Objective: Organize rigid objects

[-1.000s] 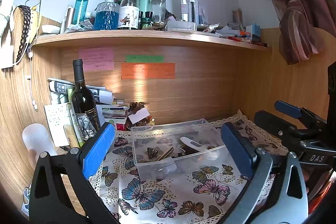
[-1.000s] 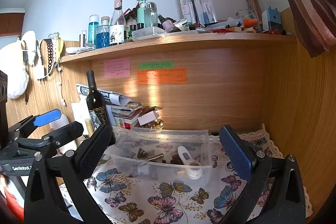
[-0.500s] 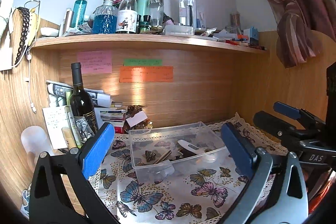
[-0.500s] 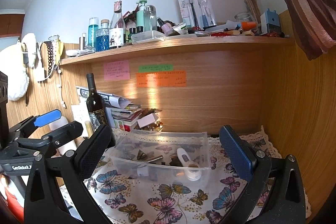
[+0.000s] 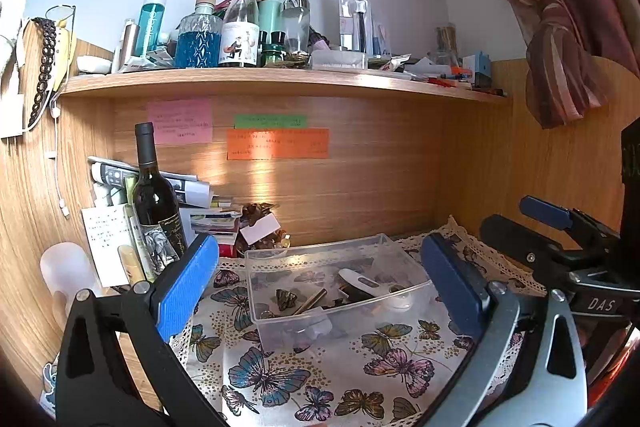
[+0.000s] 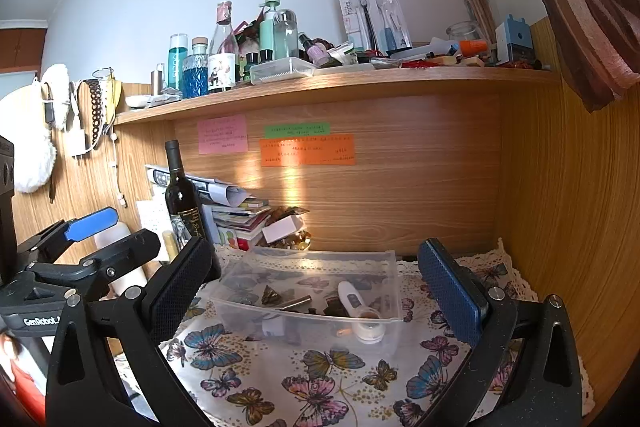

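Note:
A clear plastic bin (image 5: pixel 280 259) (image 6: pixel 384 259) sits on the butterfly tablecloth (image 5: pixel 304 375) (image 6: pixel 280 379). Inside lie a white thermometer (image 5: pixel 358 279) (image 6: pixel 350 301), a brass tube (image 5: pixel 310 303) (image 6: pixel 296 303), a small dark cone-shaped trinket (image 5: pixel 285 298) (image 6: pixel 271 294) and other small items. My left gripper (image 5: pixel 320 287) is open and empty, held back from the bin. My right gripper (image 6: pixel 316 291) is open and empty, also in front of the bin. Each gripper shows at the edge of the other's view.
A wine bottle (image 5: pixel 154 199) (image 6: pixel 182 199) stands at the back left beside stacked papers and books (image 6: pixel 240 215). A wooden shelf (image 5: pixel 280 79) above is crowded with bottles and clutter. Wooden walls close in left, back and right. A curtain (image 5: pixel 560 67) hangs at the right.
Both grippers have drawn back slightly and tilted up, so the bin sits lower in both views. Jaws stay open and nothing in the bin has moved.

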A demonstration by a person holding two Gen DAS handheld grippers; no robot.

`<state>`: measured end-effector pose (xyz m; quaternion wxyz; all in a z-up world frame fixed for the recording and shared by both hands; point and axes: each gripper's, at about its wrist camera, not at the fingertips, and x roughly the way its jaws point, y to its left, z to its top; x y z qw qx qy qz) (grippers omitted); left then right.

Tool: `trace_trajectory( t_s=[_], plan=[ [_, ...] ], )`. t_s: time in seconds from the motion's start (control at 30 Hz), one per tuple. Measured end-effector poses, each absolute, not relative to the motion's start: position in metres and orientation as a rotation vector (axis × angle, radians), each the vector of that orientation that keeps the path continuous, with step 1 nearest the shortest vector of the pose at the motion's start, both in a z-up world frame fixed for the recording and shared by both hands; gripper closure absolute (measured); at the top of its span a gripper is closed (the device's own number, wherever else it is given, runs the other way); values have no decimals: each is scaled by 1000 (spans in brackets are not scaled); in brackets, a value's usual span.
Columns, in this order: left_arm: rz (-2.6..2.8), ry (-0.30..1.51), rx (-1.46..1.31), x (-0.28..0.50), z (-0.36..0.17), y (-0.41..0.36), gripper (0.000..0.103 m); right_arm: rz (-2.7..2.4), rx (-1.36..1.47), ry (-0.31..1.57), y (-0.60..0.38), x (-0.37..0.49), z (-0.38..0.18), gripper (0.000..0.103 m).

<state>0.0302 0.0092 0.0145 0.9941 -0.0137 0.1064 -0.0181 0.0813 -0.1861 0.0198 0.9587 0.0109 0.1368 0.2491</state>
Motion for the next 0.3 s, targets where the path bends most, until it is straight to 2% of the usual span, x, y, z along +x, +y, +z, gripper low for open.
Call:
trace_trajectory(
  t_s=[0.3],
  plan=[
    [-45,224,-37,34,13,10,0,504,20,289,-183,81,17,0]
  ],
)
